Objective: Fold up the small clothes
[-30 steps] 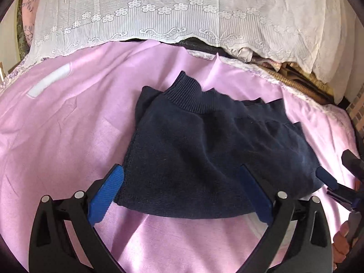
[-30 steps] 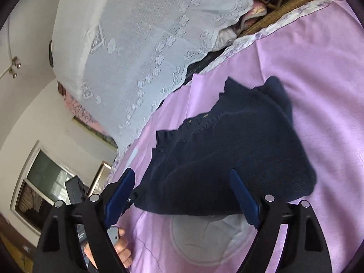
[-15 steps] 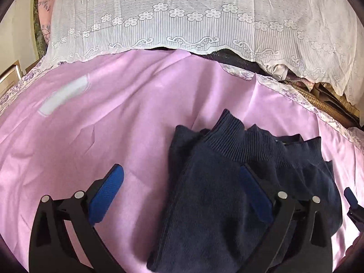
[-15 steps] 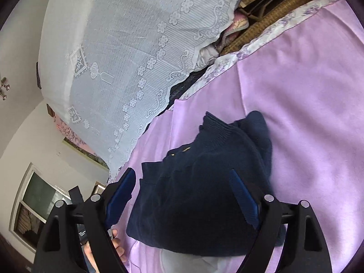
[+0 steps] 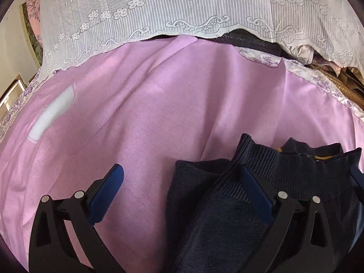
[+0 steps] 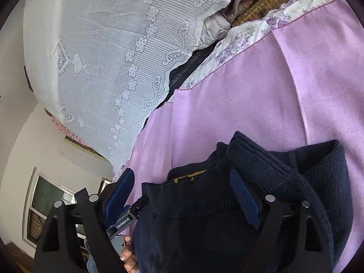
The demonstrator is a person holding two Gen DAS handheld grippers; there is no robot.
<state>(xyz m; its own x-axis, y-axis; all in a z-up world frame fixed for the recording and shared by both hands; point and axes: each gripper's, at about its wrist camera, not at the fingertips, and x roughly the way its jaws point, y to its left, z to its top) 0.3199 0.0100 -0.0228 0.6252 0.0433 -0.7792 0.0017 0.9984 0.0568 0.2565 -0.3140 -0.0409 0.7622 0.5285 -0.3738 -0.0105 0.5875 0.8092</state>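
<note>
A dark navy knitted sweater (image 5: 261,204) is seen lying folded on a pink sheet (image 5: 159,113), low and to the right in the left wrist view and low in the middle of the right wrist view (image 6: 227,216). Its ribbed collar is turned toward the far side of the bed, and a small yellow label shows inside the neck opening.

The left gripper (image 5: 182,193) is held with its blue-padded fingers (image 5: 109,188) spread wide apart. One finger is seen over the bare sheet and the other over the sweater just below the collar (whether that pad touches the knit cannot be told). Nothing is clamped between them.

The right gripper (image 6: 182,195) is likewise spread wide. One of its fingers (image 6: 243,200) is seen over the ribbed collar, the other beyond the sweater's edge, near the left gripper's body, where a hand (image 6: 128,257) is seen.

Beyond the sheet (image 6: 273,91), a floral border is visible, and a white lace cover (image 5: 182,11) is draped over a pile at the far side of the bed. A window (image 6: 47,207) is seen at the lower left of the right wrist view.
</note>
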